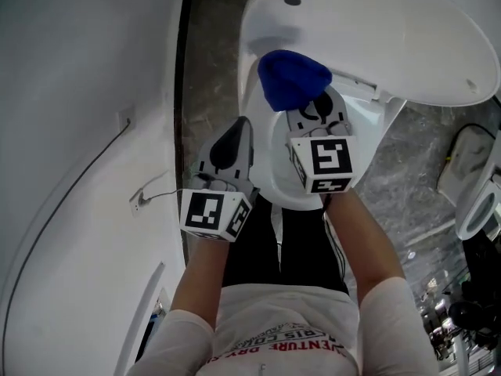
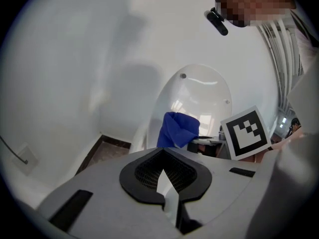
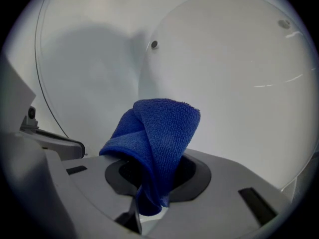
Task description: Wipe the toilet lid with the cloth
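Observation:
The white toilet lid (image 1: 391, 30) stands raised behind the bowl rim (image 1: 275, 185). A bunched blue cloth (image 1: 291, 77) sticks out of my right gripper (image 1: 317, 108), which is shut on it and holds it just in front of the lid's lower part. In the right gripper view the cloth (image 3: 157, 133) rises from the jaws (image 3: 149, 193) with the lid (image 3: 239, 73) close behind; whether they touch is unclear. My left gripper (image 1: 231, 143) hovers at the bowl's left edge, shut on nothing. Its own view shows its closed jaws (image 2: 164, 176), the cloth (image 2: 179, 129) and the lid (image 2: 199, 93).
A white curved wall panel (image 1: 78, 186) with a thin cable runs along the left. A strip of grey marble floor (image 1: 211, 69) lies between it and the toilet. Another white fixture (image 1: 470, 186) stands at the right. The person's legs are directly below the bowl.

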{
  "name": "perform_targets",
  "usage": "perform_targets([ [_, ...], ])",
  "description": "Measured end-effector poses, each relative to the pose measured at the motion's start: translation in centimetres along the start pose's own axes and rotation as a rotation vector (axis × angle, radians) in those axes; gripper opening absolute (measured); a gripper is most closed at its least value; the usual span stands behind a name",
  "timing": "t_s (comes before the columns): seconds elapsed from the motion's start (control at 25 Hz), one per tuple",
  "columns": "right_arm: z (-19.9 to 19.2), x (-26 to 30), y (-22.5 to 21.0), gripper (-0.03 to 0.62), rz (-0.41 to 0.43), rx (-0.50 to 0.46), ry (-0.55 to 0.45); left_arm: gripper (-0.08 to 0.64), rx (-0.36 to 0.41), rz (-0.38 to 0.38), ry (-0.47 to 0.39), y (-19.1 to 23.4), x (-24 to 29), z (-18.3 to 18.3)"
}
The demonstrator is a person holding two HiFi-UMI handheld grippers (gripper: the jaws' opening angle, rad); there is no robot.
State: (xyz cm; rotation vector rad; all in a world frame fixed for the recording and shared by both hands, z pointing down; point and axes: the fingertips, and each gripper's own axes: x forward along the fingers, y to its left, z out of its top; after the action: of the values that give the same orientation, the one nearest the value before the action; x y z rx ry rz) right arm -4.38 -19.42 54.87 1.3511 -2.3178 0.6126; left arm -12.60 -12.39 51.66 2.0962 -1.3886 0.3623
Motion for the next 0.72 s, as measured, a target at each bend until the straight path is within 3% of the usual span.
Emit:
perform_targets([
  [0.32, -0.6, 4.4, 0.9, 0.087, 0.006, 0.039, -0.002, 0.006, 0.009, 0.012, 0.011, 3.1, 0.3, -1.0],
  [0.72, -2.3, 3.1, -4.7, 0.087, -0.105, 0.035, 0.019, 0.006, 0.072, -0.029, 0.041, 1.2, 1.3, -1.6],
])
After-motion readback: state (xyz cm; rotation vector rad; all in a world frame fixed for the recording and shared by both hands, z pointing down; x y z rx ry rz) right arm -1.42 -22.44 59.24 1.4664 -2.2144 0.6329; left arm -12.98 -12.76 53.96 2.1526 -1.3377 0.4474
